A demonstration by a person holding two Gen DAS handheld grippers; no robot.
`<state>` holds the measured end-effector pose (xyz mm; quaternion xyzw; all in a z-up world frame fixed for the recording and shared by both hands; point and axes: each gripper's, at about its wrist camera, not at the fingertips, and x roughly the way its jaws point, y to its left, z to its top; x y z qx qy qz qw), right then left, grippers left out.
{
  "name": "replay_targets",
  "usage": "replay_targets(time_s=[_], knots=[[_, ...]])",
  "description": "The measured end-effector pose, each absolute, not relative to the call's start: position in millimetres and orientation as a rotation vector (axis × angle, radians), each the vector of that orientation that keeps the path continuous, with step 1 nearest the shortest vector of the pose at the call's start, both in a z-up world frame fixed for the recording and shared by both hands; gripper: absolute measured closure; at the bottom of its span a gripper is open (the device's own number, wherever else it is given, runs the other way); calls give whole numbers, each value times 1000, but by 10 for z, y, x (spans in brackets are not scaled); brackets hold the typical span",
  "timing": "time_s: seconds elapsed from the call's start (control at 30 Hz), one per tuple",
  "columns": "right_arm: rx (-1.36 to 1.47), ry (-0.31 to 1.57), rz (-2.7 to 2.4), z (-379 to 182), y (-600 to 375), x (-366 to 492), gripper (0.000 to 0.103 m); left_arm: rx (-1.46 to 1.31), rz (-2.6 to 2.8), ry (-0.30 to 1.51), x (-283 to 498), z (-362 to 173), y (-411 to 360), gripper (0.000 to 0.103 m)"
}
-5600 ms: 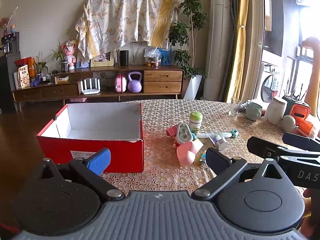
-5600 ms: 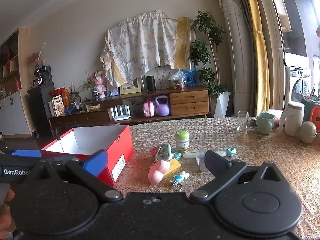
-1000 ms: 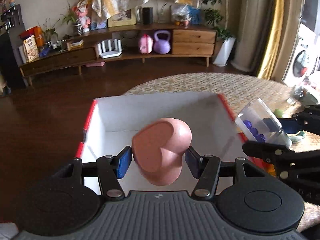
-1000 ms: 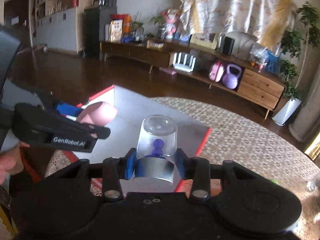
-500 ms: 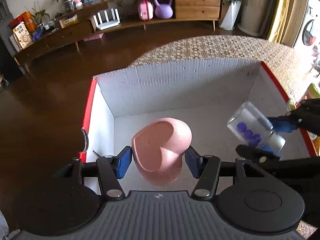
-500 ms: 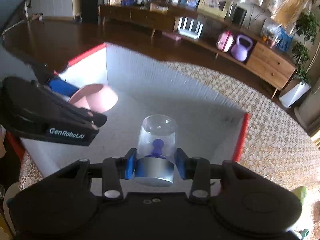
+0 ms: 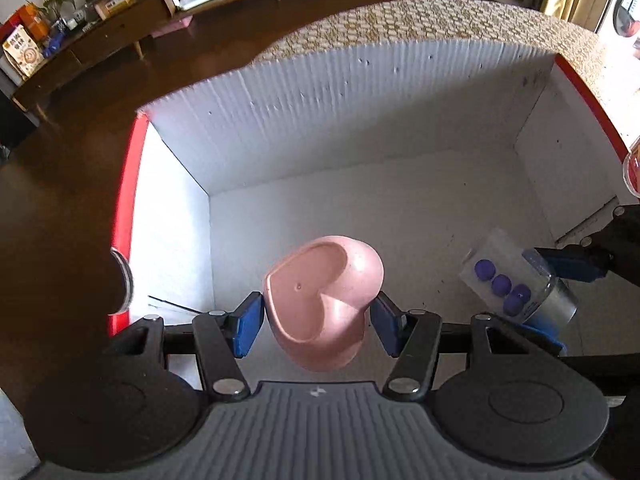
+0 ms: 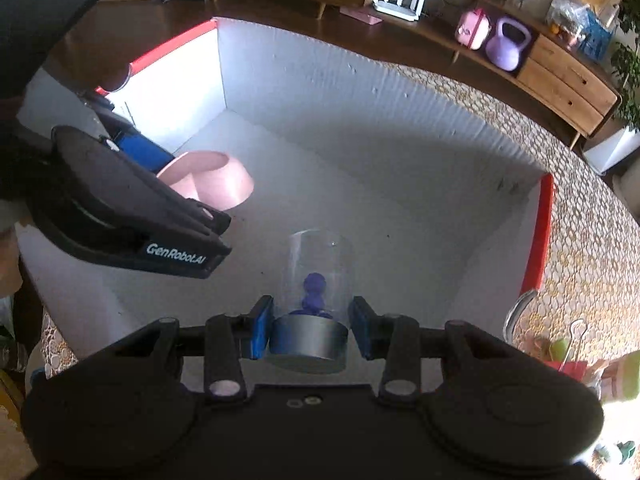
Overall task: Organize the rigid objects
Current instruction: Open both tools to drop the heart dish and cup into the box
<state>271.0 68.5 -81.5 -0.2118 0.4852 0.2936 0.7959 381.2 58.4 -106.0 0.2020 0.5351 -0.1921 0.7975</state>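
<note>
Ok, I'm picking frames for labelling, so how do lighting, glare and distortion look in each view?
Left wrist view: fisheye bows the box's back wall, sun overexposes the top right corner, and the pink heart-shaped dish is sharp. Right wrist view: the clear jar is sharp with little glare, the bottom right is blown out, and a soft shadow falls on the box floor.

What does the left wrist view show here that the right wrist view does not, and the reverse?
Only the left wrist view shows the flat heart-shaped face of the pink heart-shaped plastic container and four purple pieces side by side in the clear plastic jar with a silver lid. Only the right wrist view shows the purple kettlebell on the wooden shelf. Both show the red cardboard box with a white interior, the left gripper holding the container and the right gripper holding the jar.
</note>
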Motion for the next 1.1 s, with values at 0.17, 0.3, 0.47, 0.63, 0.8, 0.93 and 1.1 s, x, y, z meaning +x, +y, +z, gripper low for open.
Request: replay_targets(time_s=[0.17,0.3,0.47,0.63,0.8,0.93,1.1], knots=[[-440,1073,622,-822,693,2739,61,436,-410,1193,3839,-1112,580,44],[-427,1066,618,-798,675,2746,54,436,-408,1211,3843,-1112,591,45],[-414,1047,630,-751,646,2733,51,416,-407,1194,3814,-1067,618,42],[-377,1012,654,-608,559,2639,43,396,-406,1154,3735,-953,661,39],[-341,966,656,-432,421,2537,36,368,-405,1102,3630,-781,729,39],[-281,935,667,-259,269,2454,30,338,-406,1057,3544,-624,761,39],[-224,884,690,-32,66,2311,24,327,-420,1004,3382,-435,742,39]])
